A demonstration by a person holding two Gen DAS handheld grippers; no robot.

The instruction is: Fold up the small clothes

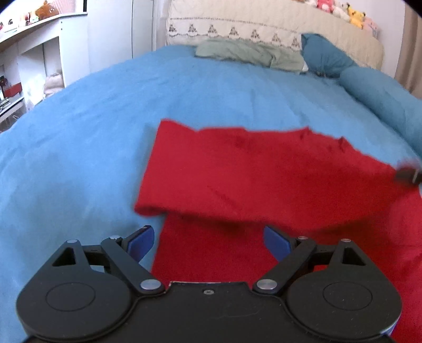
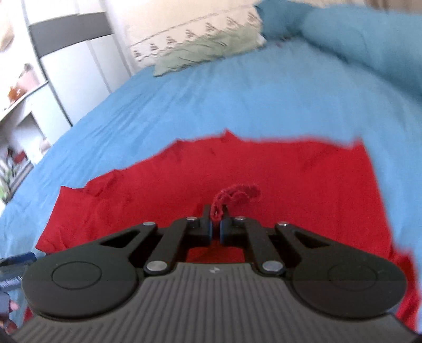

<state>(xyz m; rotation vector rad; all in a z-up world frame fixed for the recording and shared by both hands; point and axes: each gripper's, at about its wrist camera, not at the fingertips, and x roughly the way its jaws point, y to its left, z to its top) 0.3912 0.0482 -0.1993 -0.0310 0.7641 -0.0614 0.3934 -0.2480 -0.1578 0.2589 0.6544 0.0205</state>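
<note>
A red garment [image 1: 250, 174] lies on the blue bedspread [image 1: 105, 110], its upper part folded over the lower part. My left gripper [image 1: 208, 241] is open and empty, low over the garment's near left edge. In the right wrist view the same red garment [image 2: 277, 179] fills the middle. My right gripper [image 2: 215, 224] is shut on a bunched pinch of the red garment that sticks up between the fingertips. The right gripper's tip also shows blurred at the garment's right edge in the left wrist view [image 1: 407, 175].
A crumpled green garment [image 1: 250, 52] lies at the head of the bed by a cream pillow [image 1: 237, 29] and blue pillows [image 1: 374, 89]. White shelving [image 1: 34, 60] stands left of the bed. Plush toys [image 1: 343, 12] line the headboard.
</note>
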